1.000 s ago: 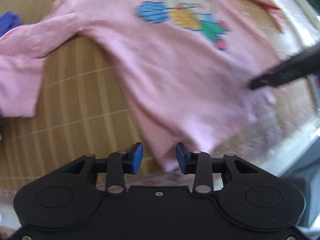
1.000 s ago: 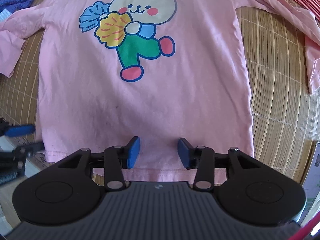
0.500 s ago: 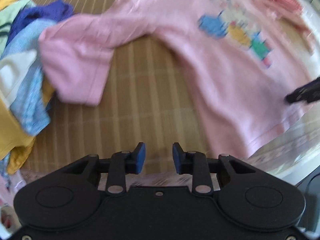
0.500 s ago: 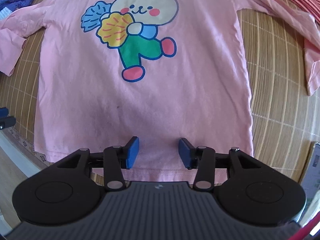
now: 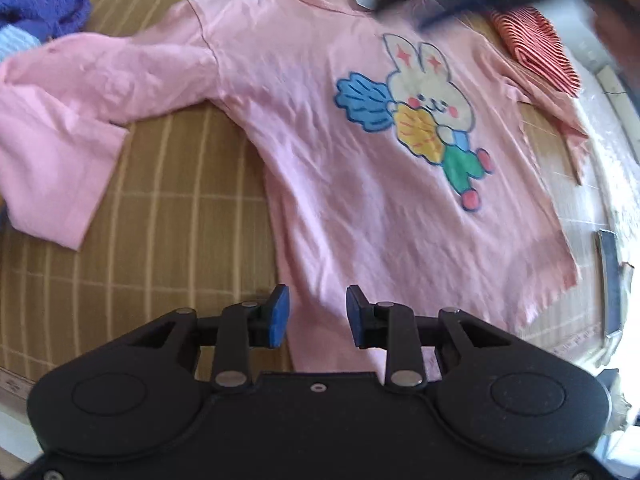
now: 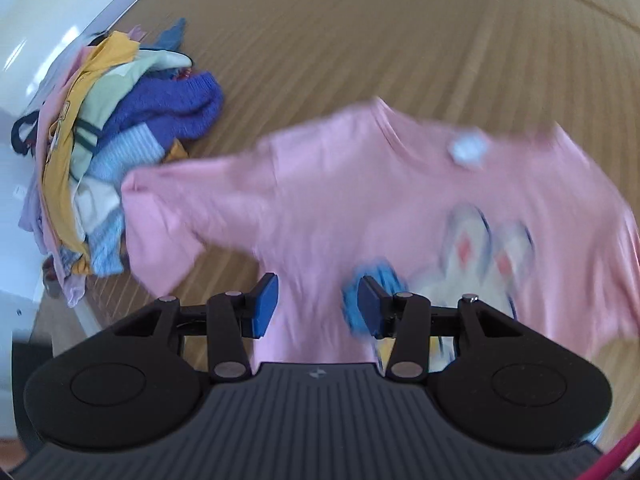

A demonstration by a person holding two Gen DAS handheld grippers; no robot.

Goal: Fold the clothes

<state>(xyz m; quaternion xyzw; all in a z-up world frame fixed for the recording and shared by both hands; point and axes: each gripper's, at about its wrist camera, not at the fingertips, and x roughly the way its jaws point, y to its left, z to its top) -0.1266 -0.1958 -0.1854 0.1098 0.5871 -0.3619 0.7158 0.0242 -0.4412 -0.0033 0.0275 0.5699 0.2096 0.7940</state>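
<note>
Altogether: one pink shirt [image 5: 352,184], one clothes pile [image 6: 100,168], two grippers.

R gripper [image 6: 314,306], jaws apart w/ nothing pinched, hangs over blurred pink shirt [image 6: 340,200] w/ bunny print [image 6: 480,264] on bamboo mat [image 6: 380,48]; clothes pile [image 6: 116,152] left by shirt's sleeve.

Shirt [image 6: 360,200]: motion blur is smearing its print. Right gripper [image 5: 460,4]: showing only as a dark streak. Clothes pile [image 6: 100,168]: running past the edge.
</note>
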